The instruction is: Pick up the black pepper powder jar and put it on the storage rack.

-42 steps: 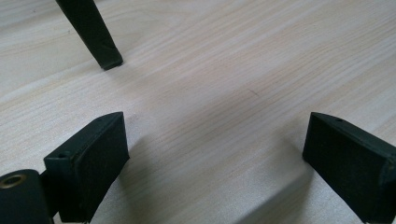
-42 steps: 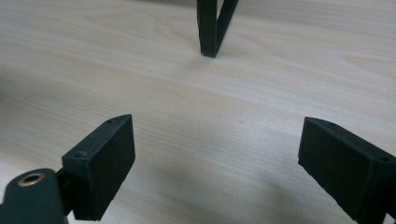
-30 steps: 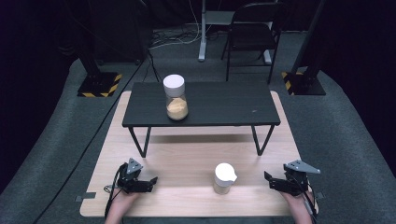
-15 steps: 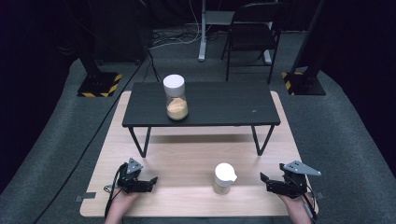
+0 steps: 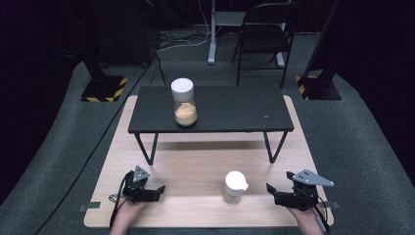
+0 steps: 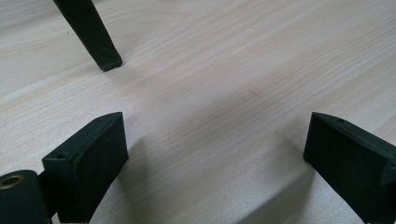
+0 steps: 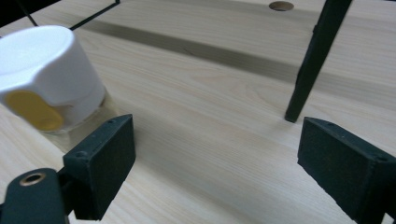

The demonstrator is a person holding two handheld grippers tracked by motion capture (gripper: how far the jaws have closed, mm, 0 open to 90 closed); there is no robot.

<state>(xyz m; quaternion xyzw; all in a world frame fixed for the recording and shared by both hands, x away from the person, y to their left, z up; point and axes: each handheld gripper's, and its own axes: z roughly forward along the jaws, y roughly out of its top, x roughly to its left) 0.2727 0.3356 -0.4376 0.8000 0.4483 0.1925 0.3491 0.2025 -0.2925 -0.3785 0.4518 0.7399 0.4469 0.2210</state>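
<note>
A small jar with a white lid (image 5: 235, 186) stands on the wooden board (image 5: 195, 166) between my two grippers. In the right gripper view this jar (image 7: 51, 79) leans at the far left, beyond the left jaw and outside the gap. My right gripper (image 5: 270, 188) points left at it, a short way off, jaws open and empty (image 7: 217, 127). My left gripper (image 5: 159, 188) rests low at the board's front left and points right, open over bare wood (image 6: 217, 126). A taller jar with a white lid and tan contents (image 5: 184, 102) stands on the small black table (image 5: 235, 110).
The black table straddles the board's far half; one of its legs (image 6: 93, 32) stands ahead of the left gripper, another (image 7: 313, 60) ahead of the right. A round hole (image 7: 281, 6) shows in the board. A chair (image 5: 264, 34) and stands sit on the dark floor behind.
My right gripper has shifted a little to the left, toward the small jar, and risen slightly. The left gripper and both jars have stayed put.
</note>
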